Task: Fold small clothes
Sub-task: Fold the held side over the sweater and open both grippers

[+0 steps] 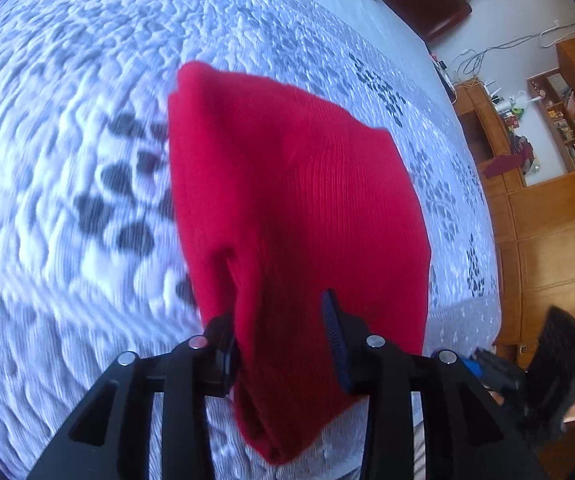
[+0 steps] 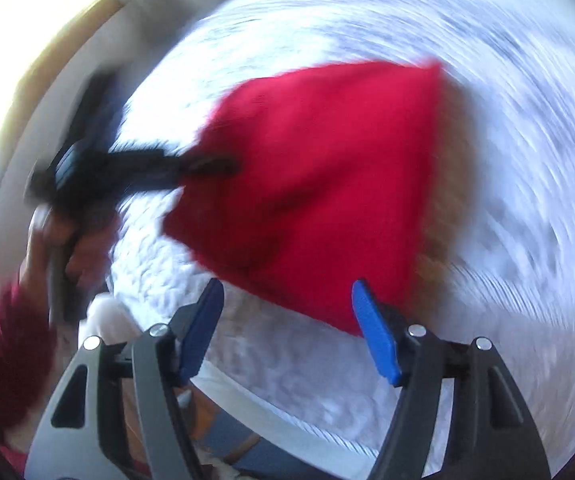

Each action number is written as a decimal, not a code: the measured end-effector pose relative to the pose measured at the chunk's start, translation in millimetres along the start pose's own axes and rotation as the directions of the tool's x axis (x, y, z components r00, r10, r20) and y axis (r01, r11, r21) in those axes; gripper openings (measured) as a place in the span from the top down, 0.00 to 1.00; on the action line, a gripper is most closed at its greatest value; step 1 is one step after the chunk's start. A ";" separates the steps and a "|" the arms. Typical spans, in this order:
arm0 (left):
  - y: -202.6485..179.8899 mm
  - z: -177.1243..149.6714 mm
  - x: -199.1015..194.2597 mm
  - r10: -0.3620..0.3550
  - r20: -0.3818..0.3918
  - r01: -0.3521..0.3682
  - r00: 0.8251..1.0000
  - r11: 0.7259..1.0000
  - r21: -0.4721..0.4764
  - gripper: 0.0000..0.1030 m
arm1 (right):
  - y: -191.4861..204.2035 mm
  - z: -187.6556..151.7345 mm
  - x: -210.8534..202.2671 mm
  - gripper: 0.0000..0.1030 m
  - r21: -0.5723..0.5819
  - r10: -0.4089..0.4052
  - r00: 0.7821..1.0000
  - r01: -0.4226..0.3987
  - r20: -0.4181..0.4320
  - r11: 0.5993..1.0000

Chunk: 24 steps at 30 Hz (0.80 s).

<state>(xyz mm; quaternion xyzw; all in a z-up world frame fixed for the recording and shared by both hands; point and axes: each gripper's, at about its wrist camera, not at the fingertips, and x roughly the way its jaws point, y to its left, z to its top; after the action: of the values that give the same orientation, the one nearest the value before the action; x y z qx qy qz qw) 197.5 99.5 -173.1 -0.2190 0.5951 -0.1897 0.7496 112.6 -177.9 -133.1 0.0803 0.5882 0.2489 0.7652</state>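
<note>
Plain red knit garment (image 1: 287, 208), white bedspread (image 1: 67, 80) with grey leaf pattern, blue-padded black tool (image 2: 287, 332)

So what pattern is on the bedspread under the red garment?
White textured bedspread with dark grey leaf-like motifs; clearest in the left wrist view.

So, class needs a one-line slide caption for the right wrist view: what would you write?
Right gripper open and empty above the quilted bedspread, folded red garment just ahead, left gripper at its far edge.

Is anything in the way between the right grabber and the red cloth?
No. The right gripper stands open just off the red knit garment, with only bare bedspread between its fingertips. The left gripper has the cloth's other end between its jaws.
</note>
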 end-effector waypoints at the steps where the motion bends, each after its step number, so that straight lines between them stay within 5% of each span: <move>1: -1.5 -6.4 -1.7 0.000 0.006 0.000 1.000 1.000 -0.002 0.65 | -13.1 -1.2 -0.2 0.35 0.050 0.008 1.000 -0.008 -0.004 0.999; 7: -9.7 -31.4 -2.4 0.026 0.005 -0.026 1.000 1.000 -0.002 0.65 | -53.5 0.2 22.3 0.38 0.219 0.070 0.996 -0.057 -0.054 0.974; 9: -8.7 -36.1 -2.1 0.036 0.004 -0.036 0.999 0.999 -0.015 0.68 | -53.7 2.3 38.2 0.63 0.229 0.077 0.992 -0.053 -0.096 0.972; 12: -8.4 -38.8 -4.3 0.021 0.000 -0.021 1.000 0.999 -0.043 0.73 | -53.5 5.6 42.3 0.81 0.214 0.051 0.993 -0.027 -0.109 0.977; 18: -26.9 -48.4 -14.5 -0.008 0.020 0.008 1.000 1.000 -0.001 0.77 | -78.8 4.8 1.4 0.84 0.282 0.183 0.983 -0.173 -0.011 0.944; 21: -24.2 -58.1 10.6 0.061 -0.032 -0.060 0.998 0.998 0.025 0.79 | -94.8 -3.8 17.4 0.81 0.319 0.152 0.987 -0.125 -0.059 0.940; 24: -12.1 -60.4 20.0 0.043 -0.034 -0.043 0.998 0.999 -0.015 0.81 | -102.5 -10.4 29.9 0.77 0.320 0.147 0.986 -0.117 -0.073 0.940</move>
<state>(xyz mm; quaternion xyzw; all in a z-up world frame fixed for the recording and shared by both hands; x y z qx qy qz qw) 142.6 72.3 -194.4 -0.2089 0.6139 -0.1725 0.7414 137.8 -253.9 -204.5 0.2283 0.6494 0.2063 0.6954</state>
